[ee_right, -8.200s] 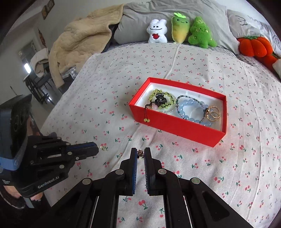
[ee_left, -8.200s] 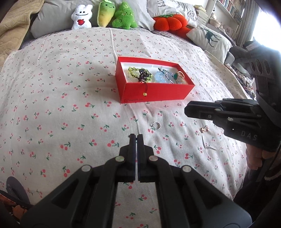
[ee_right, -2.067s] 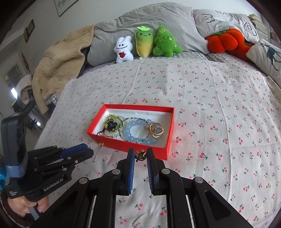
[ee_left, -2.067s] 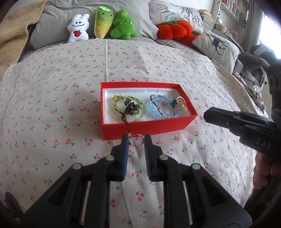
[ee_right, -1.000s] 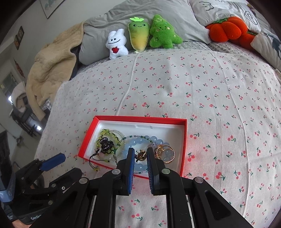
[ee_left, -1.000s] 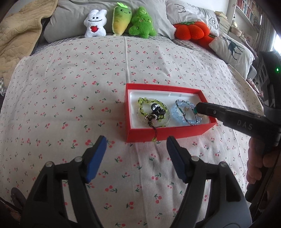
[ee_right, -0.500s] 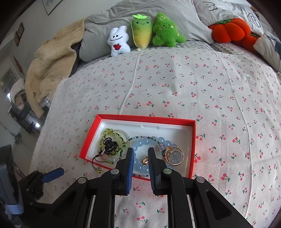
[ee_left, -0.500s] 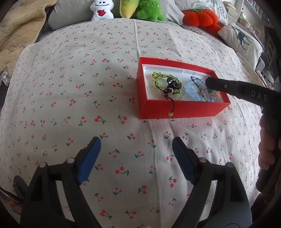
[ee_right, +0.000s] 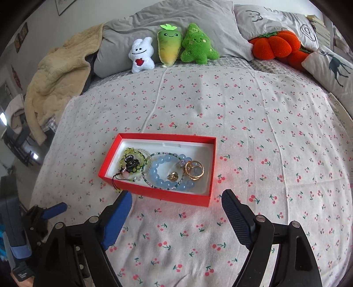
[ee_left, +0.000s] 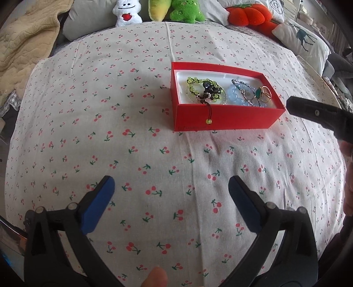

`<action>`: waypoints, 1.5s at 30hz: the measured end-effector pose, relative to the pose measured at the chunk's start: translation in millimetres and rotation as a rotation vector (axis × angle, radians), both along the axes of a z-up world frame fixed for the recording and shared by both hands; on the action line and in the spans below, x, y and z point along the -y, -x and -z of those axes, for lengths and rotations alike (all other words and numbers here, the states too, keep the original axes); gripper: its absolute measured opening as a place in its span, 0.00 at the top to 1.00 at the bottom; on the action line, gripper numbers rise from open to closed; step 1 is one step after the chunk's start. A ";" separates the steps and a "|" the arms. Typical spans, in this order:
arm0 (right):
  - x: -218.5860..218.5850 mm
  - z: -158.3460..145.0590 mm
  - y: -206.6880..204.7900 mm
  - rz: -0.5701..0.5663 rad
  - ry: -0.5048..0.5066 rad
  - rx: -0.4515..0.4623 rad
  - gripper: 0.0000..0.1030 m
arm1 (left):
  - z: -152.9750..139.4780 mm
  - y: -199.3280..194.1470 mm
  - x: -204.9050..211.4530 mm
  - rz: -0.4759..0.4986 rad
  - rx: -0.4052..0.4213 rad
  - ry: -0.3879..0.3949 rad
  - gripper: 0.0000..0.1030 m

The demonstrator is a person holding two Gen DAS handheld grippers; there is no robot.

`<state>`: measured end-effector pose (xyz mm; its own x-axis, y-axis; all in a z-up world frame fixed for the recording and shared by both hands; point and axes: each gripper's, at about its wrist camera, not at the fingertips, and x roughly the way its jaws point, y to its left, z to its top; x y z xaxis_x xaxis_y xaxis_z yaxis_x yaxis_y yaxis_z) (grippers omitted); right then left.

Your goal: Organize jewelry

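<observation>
A red box with a white lining sits on the cherry-print bedspread. Inside lie a green bead bracelet with a dark charm, a blue bead bracelet, gold rings and a small gold piece. My right gripper hangs just in front of the box's near wall, its jaws opening wide with nothing between them. My left gripper is well short of the box, its jaws also opening and empty. The green bracelet's cord hangs over the front wall.
Plush toys, grey pillows and an orange pumpkin cushion line the head of the bed. A beige blanket is heaped at the far left. A deer-print pillow sits by the right edge.
The right jaws went from nearly shut on the small gold piece to wide apart, and the piece now lies in the box. Both grippers drew back from the box; the left jaws widened further.
</observation>
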<state>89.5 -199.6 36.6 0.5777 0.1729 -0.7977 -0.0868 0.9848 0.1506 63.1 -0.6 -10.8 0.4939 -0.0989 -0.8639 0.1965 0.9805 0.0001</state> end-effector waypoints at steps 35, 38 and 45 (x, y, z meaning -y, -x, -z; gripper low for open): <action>-3.4 30.2 72.8 0.066 0.137 -0.138 0.13 | -3.9 43.4 1.3 -0.101 0.003 -0.053 0.01; -4.3 29.9 73.0 0.062 0.134 -0.137 0.13 | -3.8 42.3 3.1 -0.102 0.005 -0.058 0.01; -3.1 28.3 73.9 0.062 0.132 -0.132 0.13 | -5.0 41.8 10.6 -0.097 0.013 -0.068 0.01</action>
<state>15.6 -196.6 8.3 0.4726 0.0291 -0.8808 -0.0133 0.9996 0.0259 21.2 -11.2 -5.8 0.5098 0.0087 -0.8603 0.1004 0.9925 0.0696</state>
